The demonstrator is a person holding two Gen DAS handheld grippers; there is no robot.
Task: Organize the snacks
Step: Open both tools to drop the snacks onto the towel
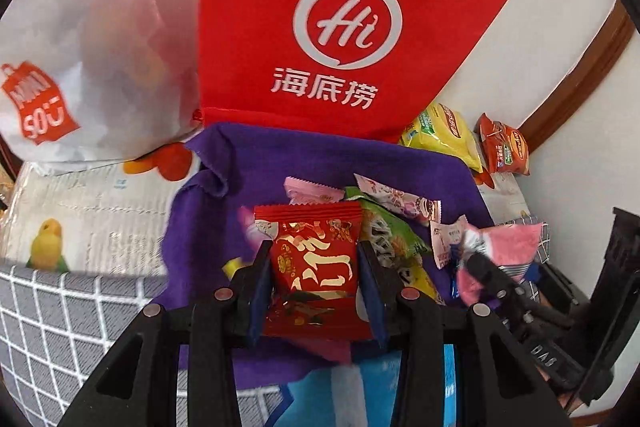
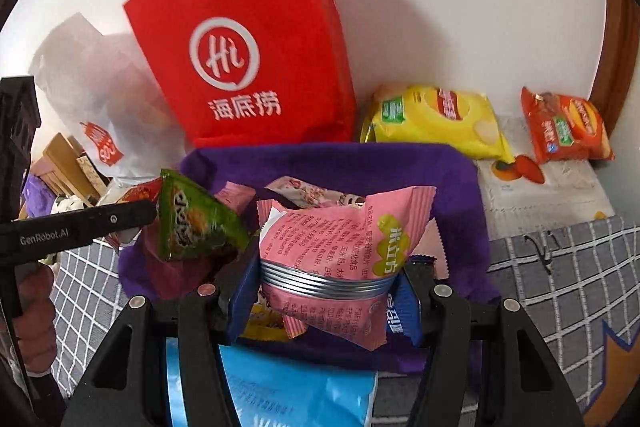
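Observation:
My left gripper is shut on a red snack packet with gold print, held above a purple cloth strewn with small snacks. My right gripper is shut on a pink snack packet over the same cloth. In the right wrist view the left gripper's finger comes in from the left, with a green packet in front of it. In the left wrist view the right gripper shows at the right with the pink packet.
A red "Hi" bag stands against the wall behind the cloth, a white plastic bag to its left. A yellow chip bag and an orange chip bag lie at the right. A blue packet lies near me.

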